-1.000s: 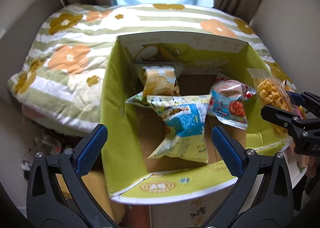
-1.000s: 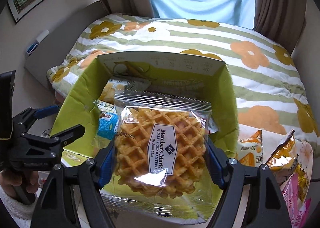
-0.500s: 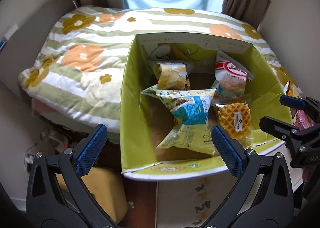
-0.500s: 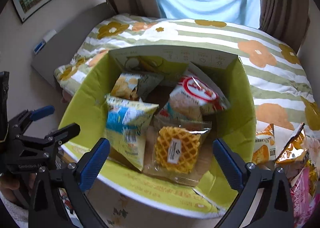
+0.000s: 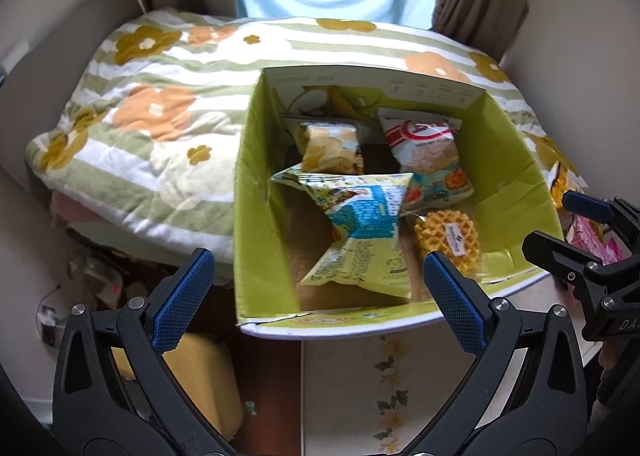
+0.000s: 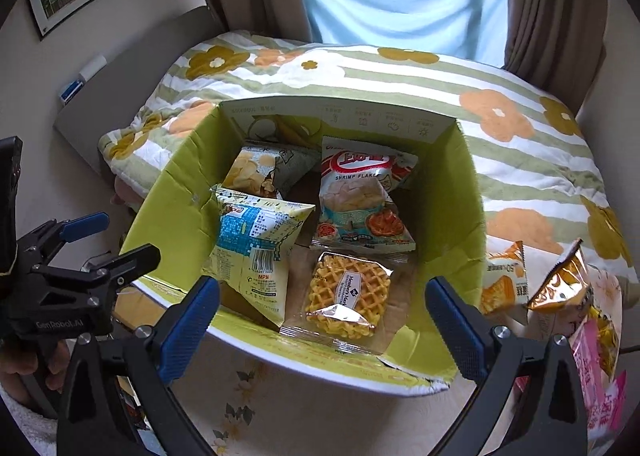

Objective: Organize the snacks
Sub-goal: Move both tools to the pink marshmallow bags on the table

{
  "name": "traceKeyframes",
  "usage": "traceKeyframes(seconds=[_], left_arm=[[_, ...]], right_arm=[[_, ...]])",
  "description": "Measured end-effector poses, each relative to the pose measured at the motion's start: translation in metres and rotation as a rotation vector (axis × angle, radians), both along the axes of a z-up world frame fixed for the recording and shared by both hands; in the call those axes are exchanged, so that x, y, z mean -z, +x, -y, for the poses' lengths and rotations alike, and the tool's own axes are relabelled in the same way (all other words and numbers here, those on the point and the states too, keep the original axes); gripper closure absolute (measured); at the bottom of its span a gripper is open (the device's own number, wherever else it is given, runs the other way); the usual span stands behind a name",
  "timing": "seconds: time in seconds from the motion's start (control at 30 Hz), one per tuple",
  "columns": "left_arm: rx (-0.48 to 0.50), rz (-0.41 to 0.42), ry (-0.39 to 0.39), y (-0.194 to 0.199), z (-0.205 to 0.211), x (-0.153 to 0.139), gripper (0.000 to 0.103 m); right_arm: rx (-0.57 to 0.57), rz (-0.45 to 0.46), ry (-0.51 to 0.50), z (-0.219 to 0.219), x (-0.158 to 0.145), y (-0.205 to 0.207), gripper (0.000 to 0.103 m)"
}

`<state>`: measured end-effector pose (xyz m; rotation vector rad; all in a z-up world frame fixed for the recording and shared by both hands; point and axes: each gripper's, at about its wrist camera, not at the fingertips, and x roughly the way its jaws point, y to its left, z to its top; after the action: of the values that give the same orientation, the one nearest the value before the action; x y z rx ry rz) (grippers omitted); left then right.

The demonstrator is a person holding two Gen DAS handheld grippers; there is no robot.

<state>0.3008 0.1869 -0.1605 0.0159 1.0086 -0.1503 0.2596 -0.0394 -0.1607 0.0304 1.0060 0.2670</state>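
Green cardboard makes the box [image 5: 256,216], which sits on the counter [image 5: 360,384] by the bed [image 5: 140,116] to catch snacks. In the left view, the left gripper [image 5: 316,292] has its fingers spread wide and holds nothing. The waffle [image 5: 448,240] lies flat in the box's near right corner.

In the right view, the right gripper [image 6: 322,314] is spread and empty too. The waffle [image 6: 346,296] reads "Member's Mark". Behind it a bag [image 6: 360,200] says "SHRIMP FLAKE". More snacks [image 6: 556,288] wait outside, right.
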Motion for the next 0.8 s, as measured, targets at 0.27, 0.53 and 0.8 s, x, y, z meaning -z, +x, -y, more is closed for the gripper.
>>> traceKeyframes(seconds=[0.27, 0.53, 0.8], left_arm=[[0.042, 0.058, -0.015, -0.017, 0.036, -0.016, 0.000], [0.129, 0.124, -0.009, -0.044, 0.129, -0.037, 0.000], [0.262, 0.109, -0.022, -0.068, 0.245, -0.027, 0.000]], right_arm=[[0.054, 0.056, -0.003, 0.026, -0.016, -0.022, 0.001], [0.132, 0.162, -0.083, 0.092, -0.043, -0.060, 0.001], [0.263, 0.177, -0.120, 0.200, -0.048, -0.106, 0.001]])
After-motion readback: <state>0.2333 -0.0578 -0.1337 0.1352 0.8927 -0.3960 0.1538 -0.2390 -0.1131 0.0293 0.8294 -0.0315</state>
